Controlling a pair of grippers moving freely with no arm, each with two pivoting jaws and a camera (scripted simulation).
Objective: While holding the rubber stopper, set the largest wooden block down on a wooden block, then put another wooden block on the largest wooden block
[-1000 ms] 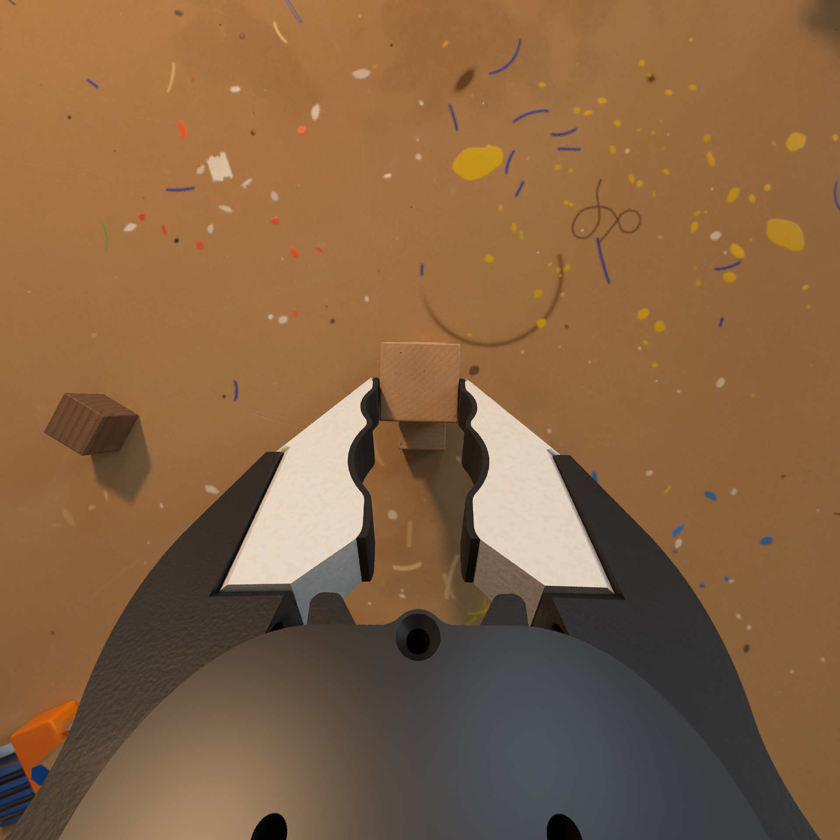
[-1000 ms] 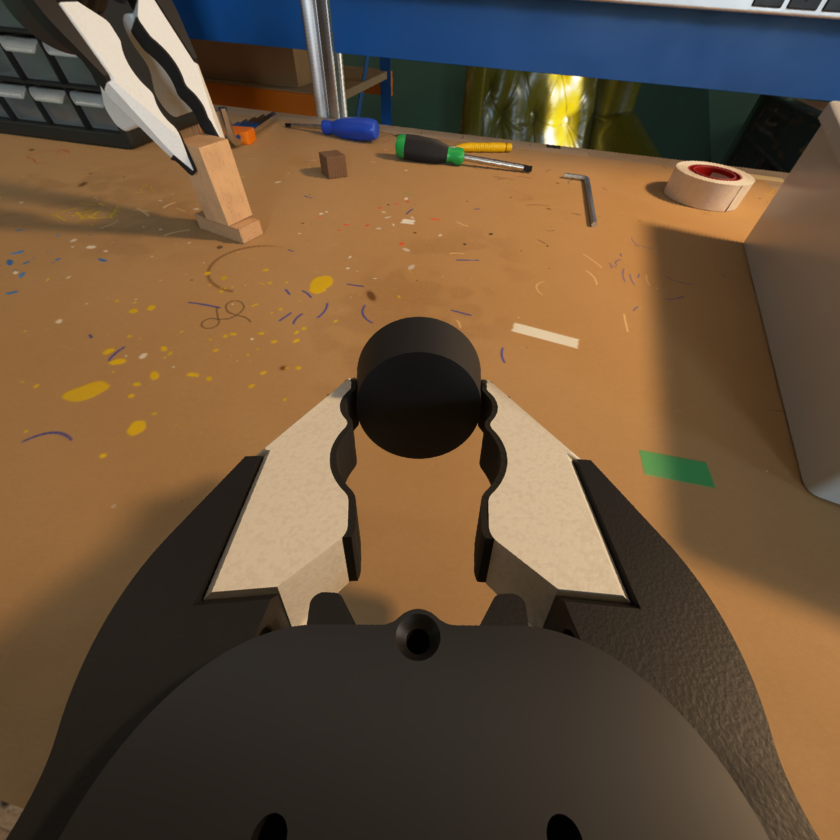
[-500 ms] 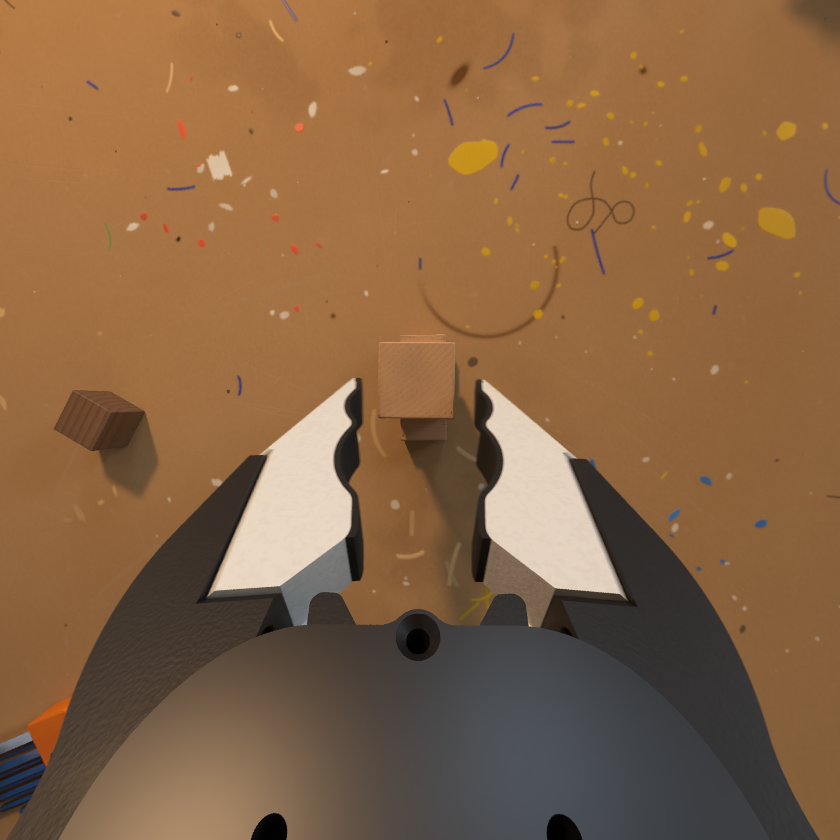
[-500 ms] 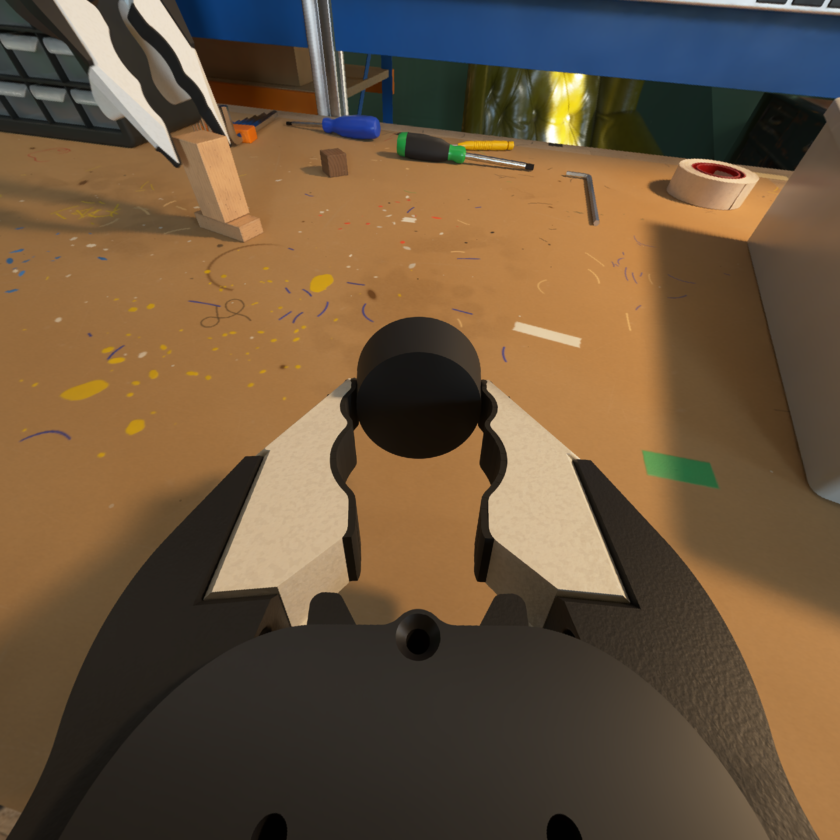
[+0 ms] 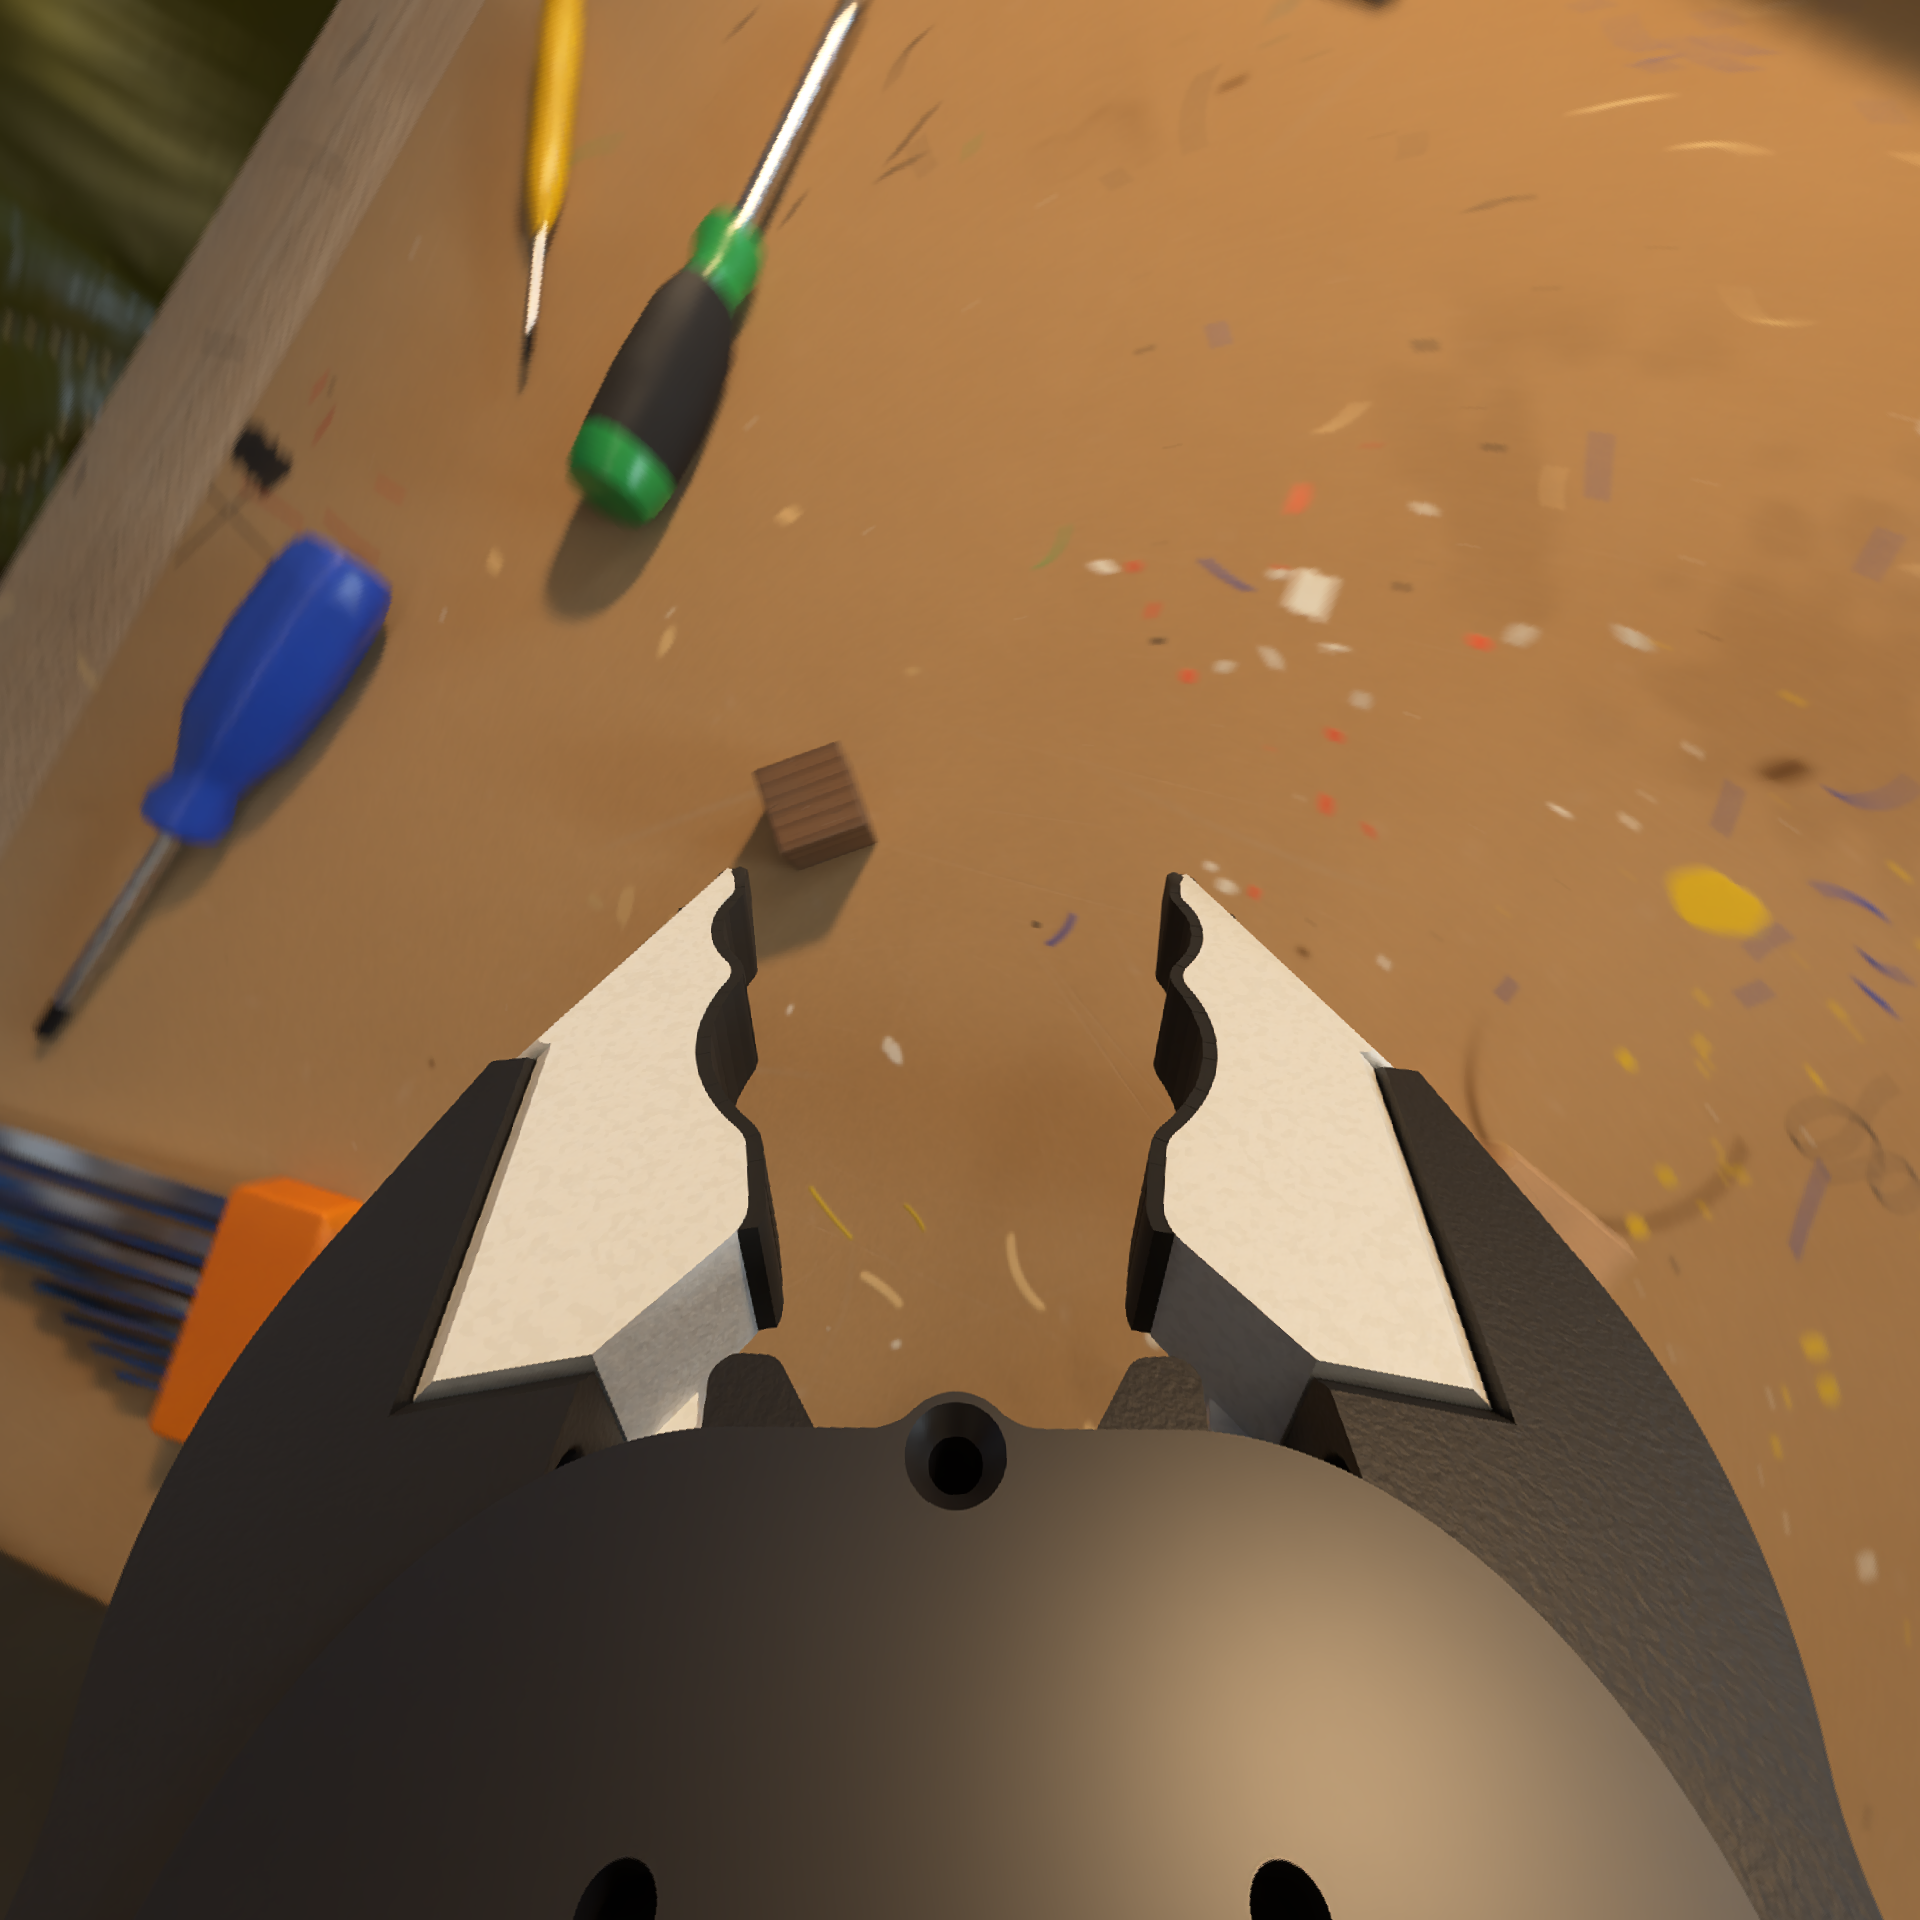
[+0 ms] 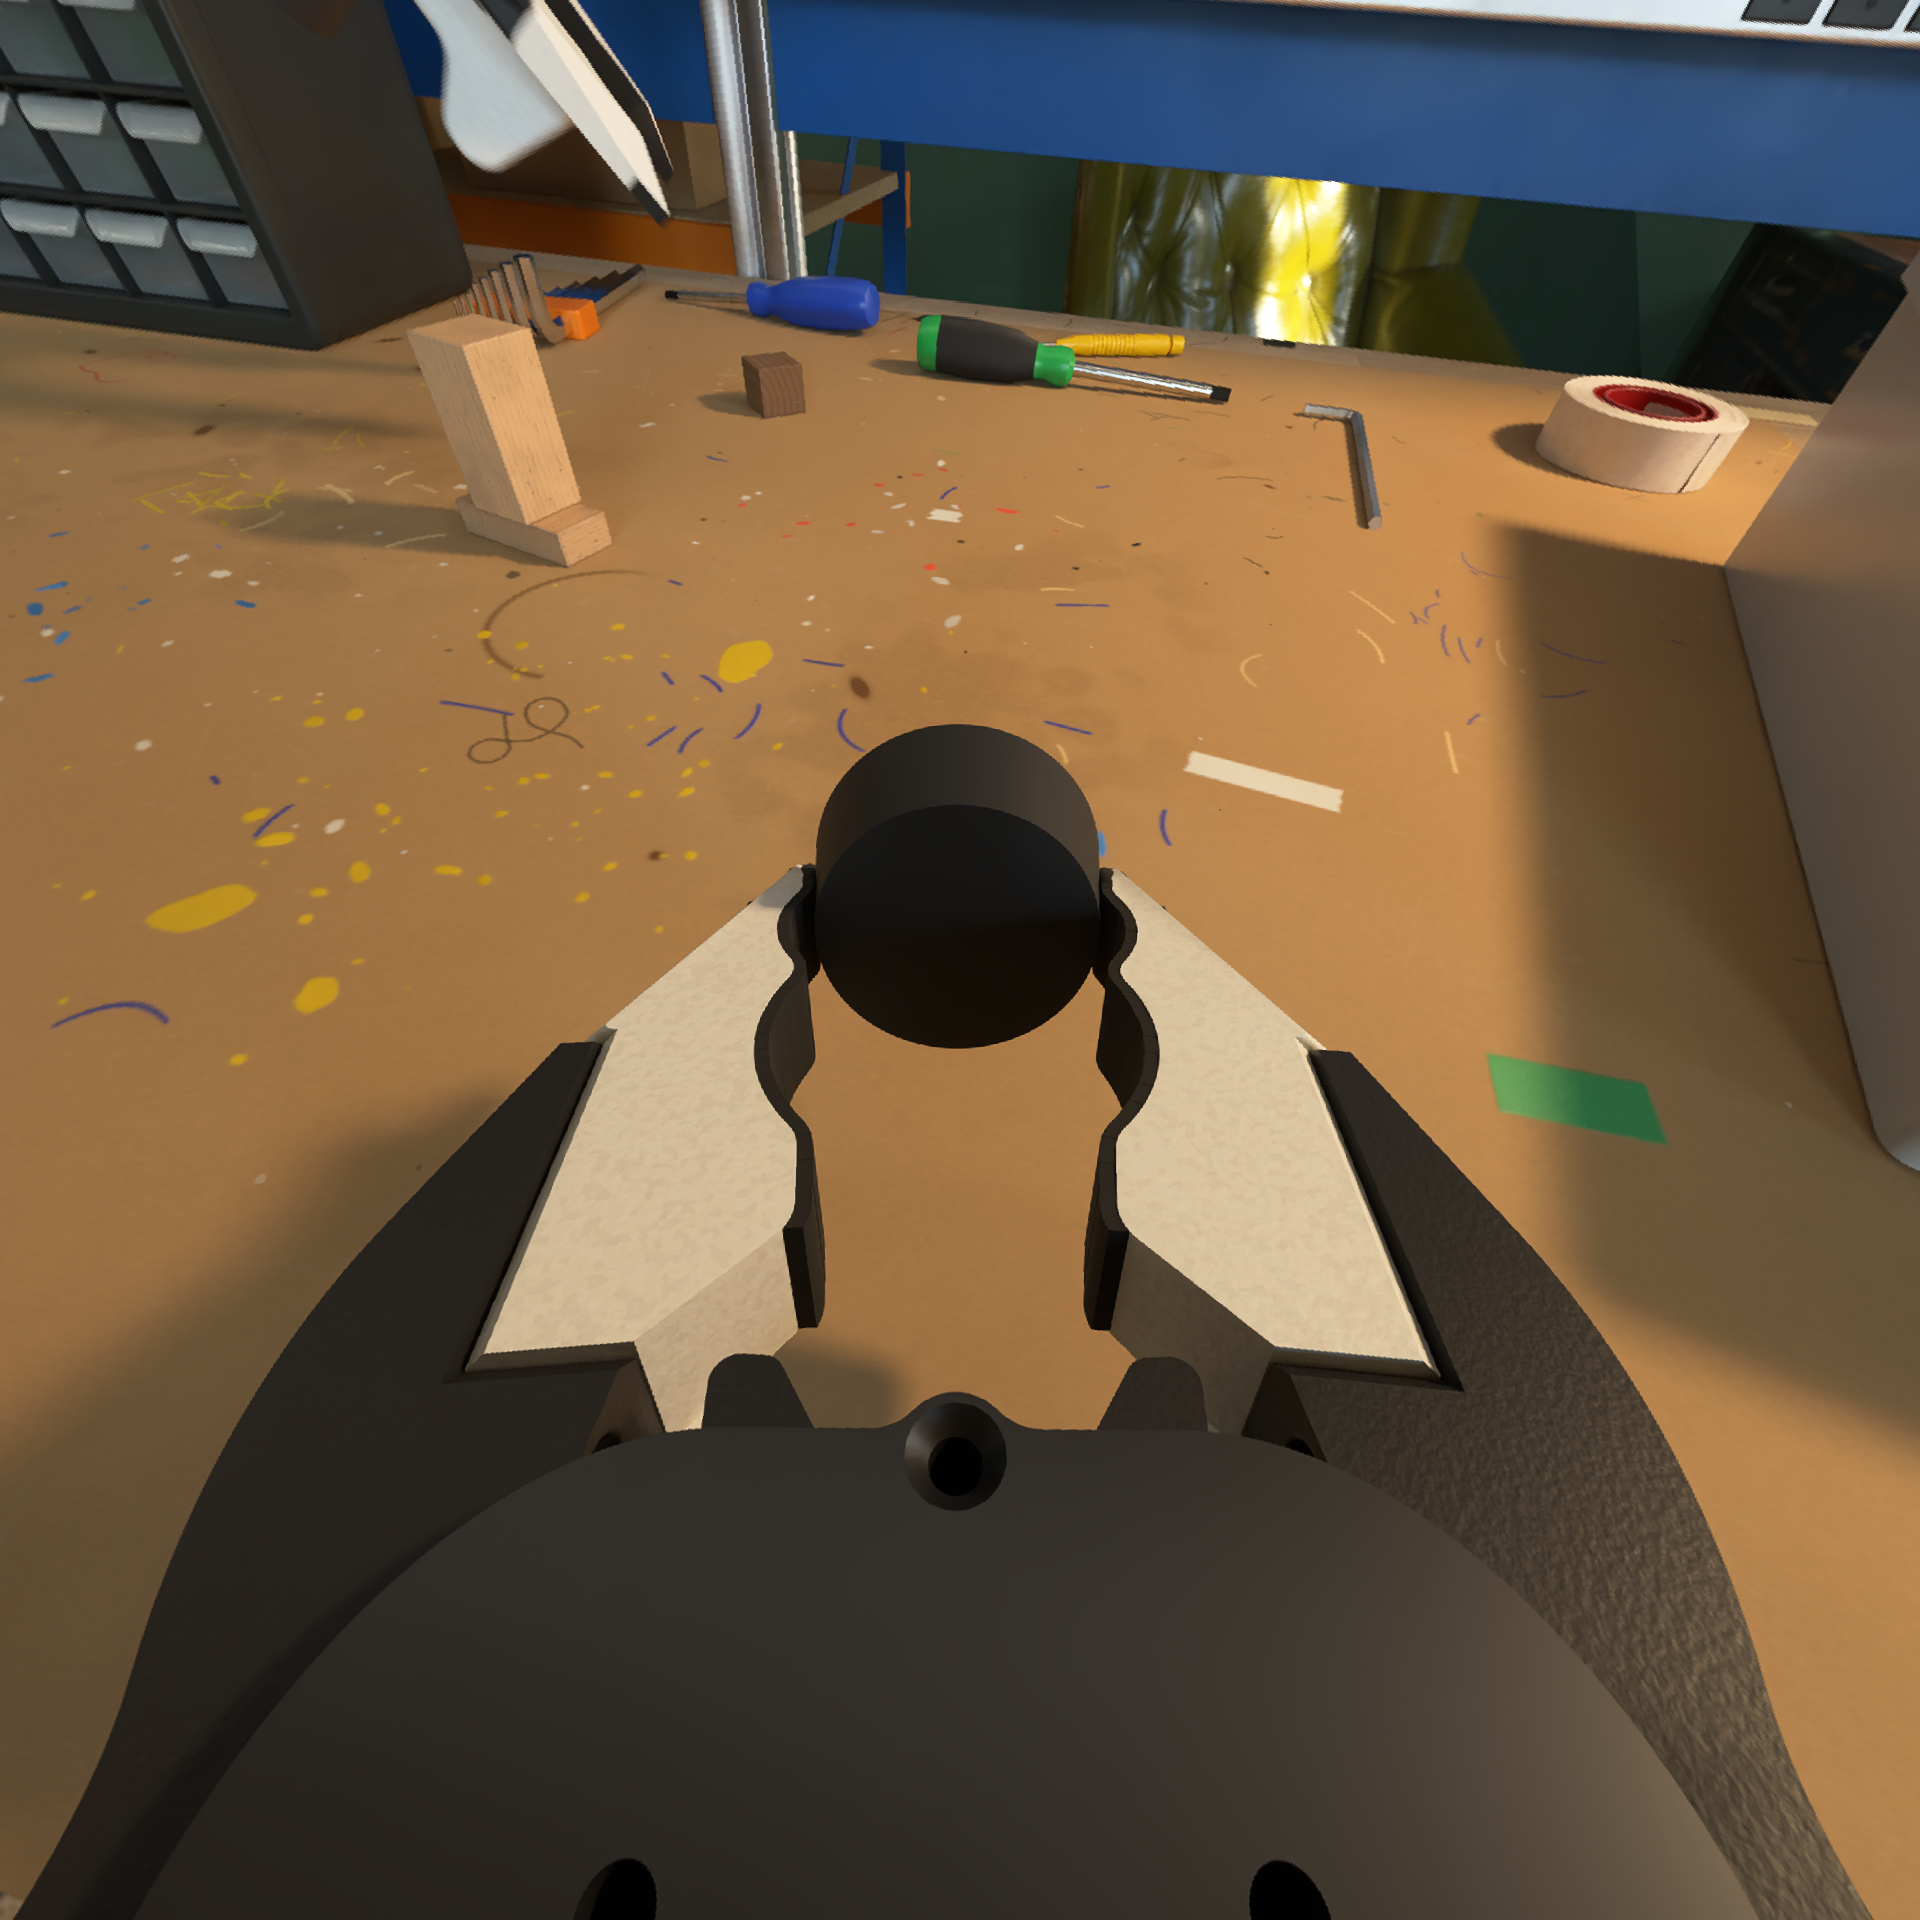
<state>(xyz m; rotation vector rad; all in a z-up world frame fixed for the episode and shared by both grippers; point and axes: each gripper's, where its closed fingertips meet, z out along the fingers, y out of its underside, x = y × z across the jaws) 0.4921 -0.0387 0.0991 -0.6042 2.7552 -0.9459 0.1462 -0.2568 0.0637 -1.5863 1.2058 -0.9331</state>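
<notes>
The largest wooden block (image 6: 499, 421) stands on a flat block (image 6: 540, 532), left of a small block (image 6: 774, 383).

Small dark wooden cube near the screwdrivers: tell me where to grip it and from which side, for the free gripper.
Grip the dark cube across two opposite flat side faces, coming down from above with the left gripper, which is open and empty. The cube lies flat on the bench with bare space all round, just ahead of the left fingertip, so a small shift and turn to square the fingers should do.
</notes>
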